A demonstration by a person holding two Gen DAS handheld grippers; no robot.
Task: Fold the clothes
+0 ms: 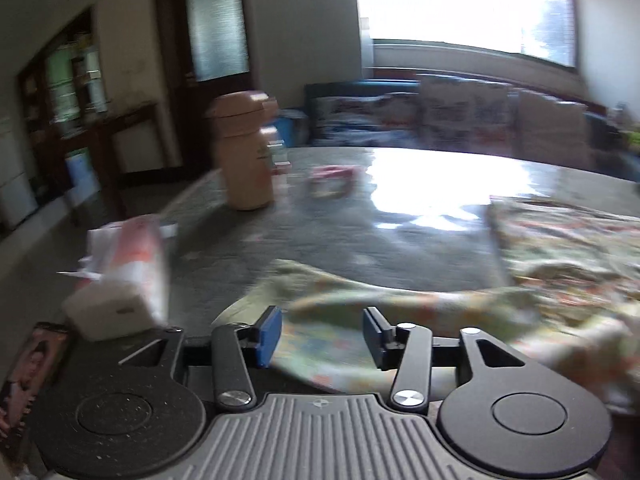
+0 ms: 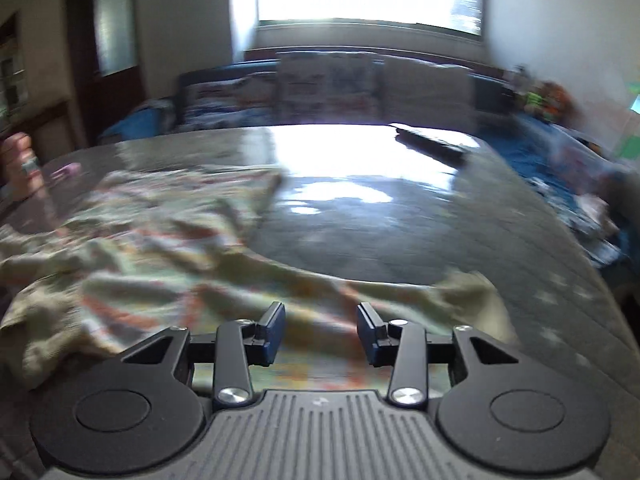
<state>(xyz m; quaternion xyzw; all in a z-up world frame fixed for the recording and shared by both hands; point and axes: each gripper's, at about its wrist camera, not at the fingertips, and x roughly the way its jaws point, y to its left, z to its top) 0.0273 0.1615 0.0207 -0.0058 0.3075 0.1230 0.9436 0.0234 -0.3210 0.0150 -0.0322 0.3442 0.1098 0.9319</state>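
Note:
A light green garment with a colourful print lies crumpled on the grey table. In the left wrist view its near edge runs under my left gripper, which is open with the cloth between its blue pads. In the right wrist view the same garment spreads over the left and near part of the table. My right gripper is open just above the garment's near edge. Both views are blurred.
A tan flask and a small pink item stand at the table's far left. A tissue pack and a white box sit at the near left edge. A dark remote lies far right. A sofa stands behind.

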